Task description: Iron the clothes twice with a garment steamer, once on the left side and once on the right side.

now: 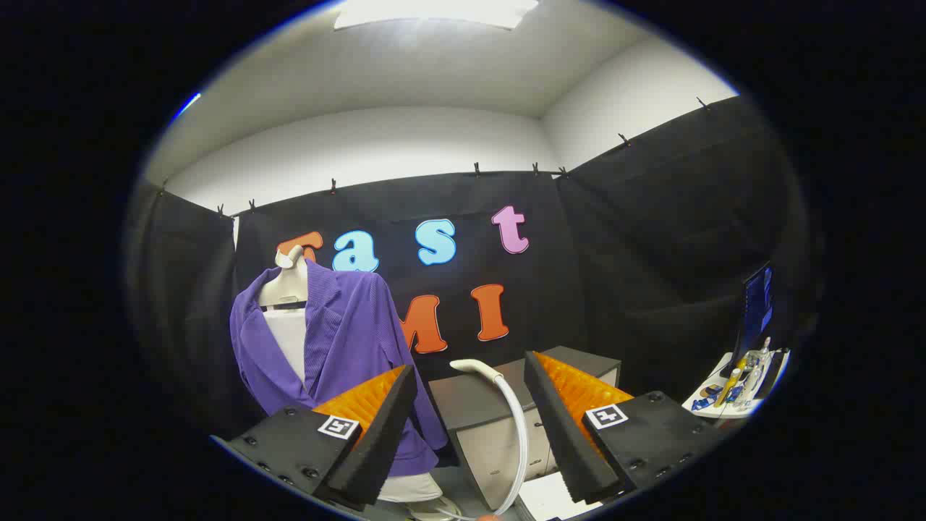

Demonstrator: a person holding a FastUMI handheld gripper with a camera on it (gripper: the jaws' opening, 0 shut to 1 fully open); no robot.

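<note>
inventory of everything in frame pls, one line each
purple jacket: 1, purple, on the mannequin, beyond the left finger
mannequin: 1, off-white torso, wearing the jacket
steamer wand: 1, white, curved, between the fingers, leaning at the cabinet
cabinet: 1, grey top, pale front, beyond the fingers
monitor: 1, dark, on the side table
side table: 1, white, small bottles and clutter on it
gripper: 1, fingers open, holding nothing
</note>
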